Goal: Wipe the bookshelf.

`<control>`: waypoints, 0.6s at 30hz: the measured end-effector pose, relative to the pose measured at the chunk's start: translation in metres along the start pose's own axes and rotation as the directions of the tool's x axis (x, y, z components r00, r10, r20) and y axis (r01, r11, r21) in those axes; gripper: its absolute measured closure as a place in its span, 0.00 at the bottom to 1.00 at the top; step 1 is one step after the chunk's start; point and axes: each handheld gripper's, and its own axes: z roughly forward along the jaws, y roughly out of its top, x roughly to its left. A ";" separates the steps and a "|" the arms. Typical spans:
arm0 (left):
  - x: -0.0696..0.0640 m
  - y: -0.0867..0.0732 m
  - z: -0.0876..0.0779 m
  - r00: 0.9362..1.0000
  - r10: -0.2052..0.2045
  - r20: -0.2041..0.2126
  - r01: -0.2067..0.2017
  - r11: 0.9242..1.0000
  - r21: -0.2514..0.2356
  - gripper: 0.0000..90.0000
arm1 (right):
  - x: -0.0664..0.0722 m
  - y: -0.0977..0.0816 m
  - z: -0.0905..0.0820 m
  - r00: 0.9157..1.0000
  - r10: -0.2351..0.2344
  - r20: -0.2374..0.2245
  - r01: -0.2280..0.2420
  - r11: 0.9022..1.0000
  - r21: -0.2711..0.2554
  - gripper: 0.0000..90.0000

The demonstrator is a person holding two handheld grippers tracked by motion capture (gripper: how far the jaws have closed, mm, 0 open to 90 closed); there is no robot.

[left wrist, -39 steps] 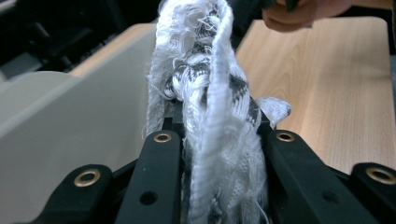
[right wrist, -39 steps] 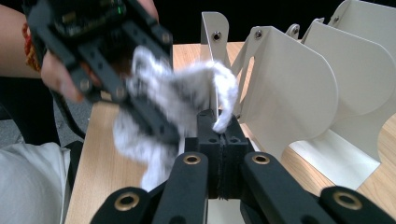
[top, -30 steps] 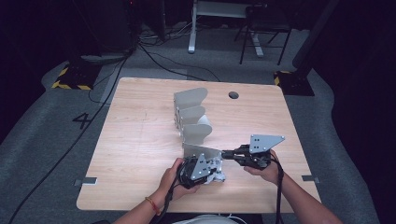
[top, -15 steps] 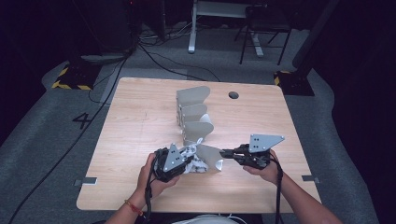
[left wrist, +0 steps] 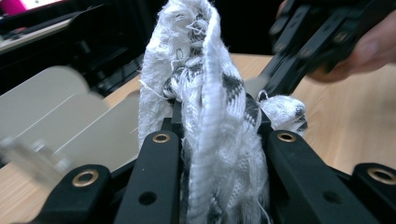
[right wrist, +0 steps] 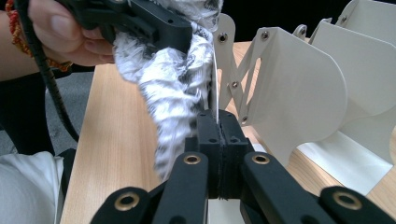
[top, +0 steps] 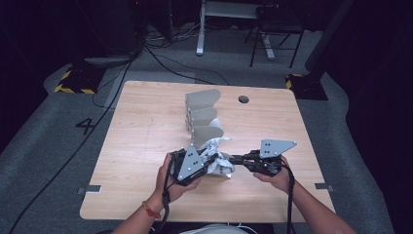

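Wooden table (top: pixel 146 146): my L claw (left wrist: pixel 219 140) clamps white-grey woven cloth (left wrist: pixel 210 116); R claw (right wrist: pixel 218 135) pinches its edge beside beige rack (right wrist: pixel 299 88). Lift slowly, keep tension.

My left gripper (top: pixel 207 163) has shifted left and lifted off the desk (top: pixel 146 126) since the earliest picture, where it sat low beside my right gripper (top: pixel 234 158). The black-and-white cloth (top: pixel 219 161) has come up with it: before, it lay bunched between the 2 grippers, and now it is drawn out into a taller, stretched fold rising from my left gripper's jaws. My left forearm now reaches in from farther left.
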 end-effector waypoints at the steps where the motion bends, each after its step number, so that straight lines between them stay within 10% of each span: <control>1: -0.002 0.002 0.003 1.000 0.014 0.008 -0.014 1.000 0.000 0.82 | 0.000 0.000 0.000 1.000 0.000 0.003 0.000 1.000 0.002 1.00; 10: -0.020 -0.004 0.023 0.996 0.075 0.050 -0.076 0.997 0.031 0.82 | -0.001 -0.002 -0.002 1.000 0.006 0.014 -0.006 1.000 -0.005 1.00; 18: -0.022 -0.033 0.041 0.992 0.087 0.093 -0.103 0.978 0.183 0.82 | -0.002 -0.002 -0.003 1.000 0.000 0.024 0.000 1.000 -0.002 1.00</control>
